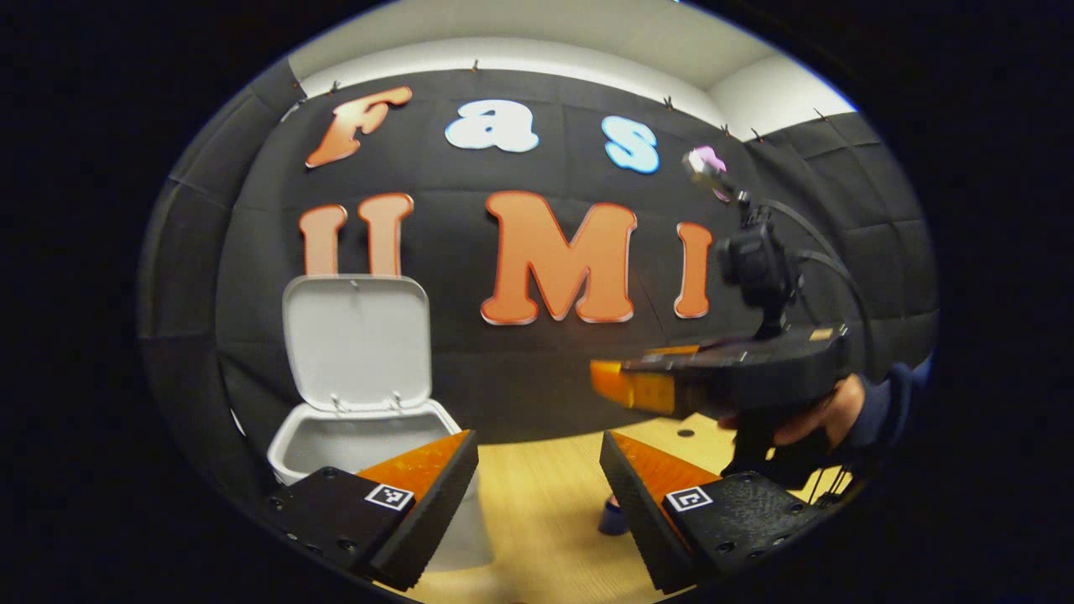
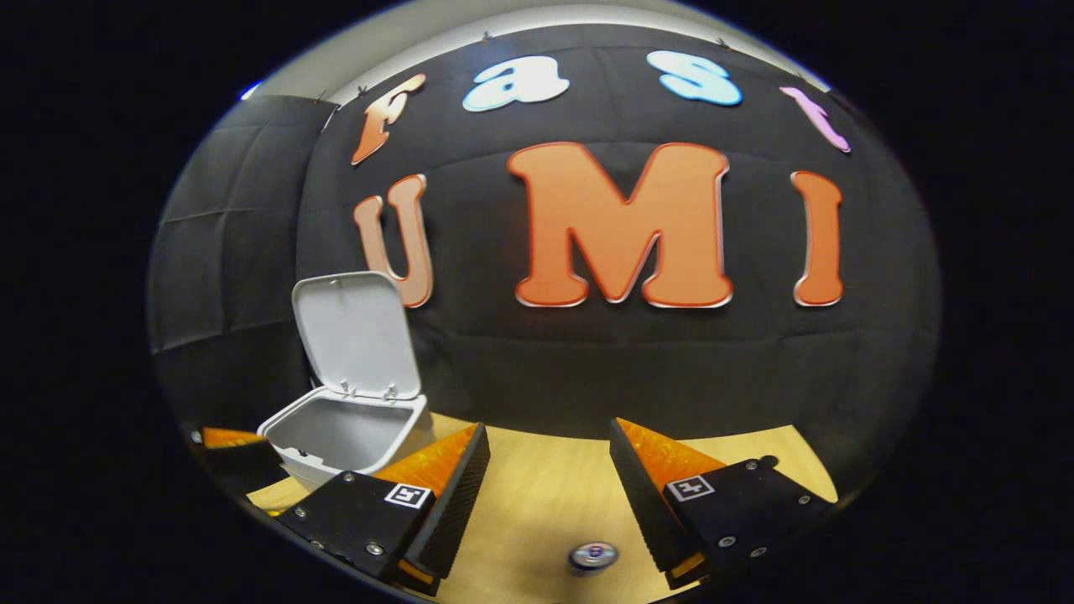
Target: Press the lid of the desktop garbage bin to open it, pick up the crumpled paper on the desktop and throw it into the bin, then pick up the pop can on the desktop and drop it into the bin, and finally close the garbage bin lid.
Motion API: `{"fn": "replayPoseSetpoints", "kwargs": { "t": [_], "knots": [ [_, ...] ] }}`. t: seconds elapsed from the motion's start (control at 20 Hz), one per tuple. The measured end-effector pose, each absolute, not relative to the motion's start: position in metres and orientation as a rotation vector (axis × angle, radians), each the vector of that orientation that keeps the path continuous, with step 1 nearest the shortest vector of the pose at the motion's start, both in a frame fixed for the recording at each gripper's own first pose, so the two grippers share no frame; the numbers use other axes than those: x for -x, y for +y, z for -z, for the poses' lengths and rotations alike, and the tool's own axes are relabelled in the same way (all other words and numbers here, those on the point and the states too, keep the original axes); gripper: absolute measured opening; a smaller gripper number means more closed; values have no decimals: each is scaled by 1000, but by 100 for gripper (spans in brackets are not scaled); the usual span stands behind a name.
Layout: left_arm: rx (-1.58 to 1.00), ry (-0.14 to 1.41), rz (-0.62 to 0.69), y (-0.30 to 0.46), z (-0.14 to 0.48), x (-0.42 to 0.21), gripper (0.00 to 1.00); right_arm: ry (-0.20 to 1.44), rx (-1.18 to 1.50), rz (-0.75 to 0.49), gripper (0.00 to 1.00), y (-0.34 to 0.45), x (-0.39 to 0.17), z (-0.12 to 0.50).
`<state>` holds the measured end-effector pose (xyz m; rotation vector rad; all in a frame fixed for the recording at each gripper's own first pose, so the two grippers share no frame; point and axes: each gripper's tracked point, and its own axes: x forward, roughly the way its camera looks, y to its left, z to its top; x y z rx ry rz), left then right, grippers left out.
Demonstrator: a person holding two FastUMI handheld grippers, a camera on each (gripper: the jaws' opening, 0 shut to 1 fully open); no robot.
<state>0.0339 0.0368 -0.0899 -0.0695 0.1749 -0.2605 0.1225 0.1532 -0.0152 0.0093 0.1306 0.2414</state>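
Left gripper view: bin (image 1: 369, 453) sits at 8 o'clock on the tabletop (image 1: 537, 495), lid (image 1: 357, 340) up and standing nearly upright, so the opening step looks done. Left hand-held gripper (image 1: 537, 495) has jaws wide, nothing between them. A small dark-blue thing (image 1: 612, 518) peeks out beside the right finger, likely part of the pop can, can't tell for sure. Right hand-held gripper (image 1: 629, 387) crosses at 3 o'clock, held by a hand (image 1: 818, 415); its jaw gap can't be told from here.

Right gripper view: right hand-held gripper (image 2: 545, 495) has jaws wide, empty. Pop can (image 2: 593, 555) top shows at 6 o'clock, low between the fingers, upright on the tabletop (image 2: 545, 486). Bin (image 2: 348, 440) at 8 o'clock, lid (image 2: 357, 335) open. No paper seen on the tabletop, so the can is probably the step in hand.

To do it well: drop straight down over the can, keep the jaws wide until both fingers flank its sides, squeeze mid-body, lift clear, carry toward 8 o'clock over the opening before releasing.
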Motion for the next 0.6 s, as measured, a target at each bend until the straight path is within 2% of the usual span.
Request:
{"fn": "replayPoseSetpoints", "kwargs": {
  "t": [0.2, 0.5, 0.55, 0.6],
  "knots": [
    [58, 284, 355, -34, 152, -41, 93, 123, 14, -103, 86, 69, -97, 18],
    [0, 368, 406, -84, 219, -47, 94, 147, 16, 41, 89, -12, -59, 25],
    [-12, 376, 405, -89, 227, -50, 93, 147, 11, 61, 99, -21, -55, 26],
    [-21, 385, 404, -94, 234, -52, 94, 148, 5, 72, 89, -27, -51, 26]
  ]
}}
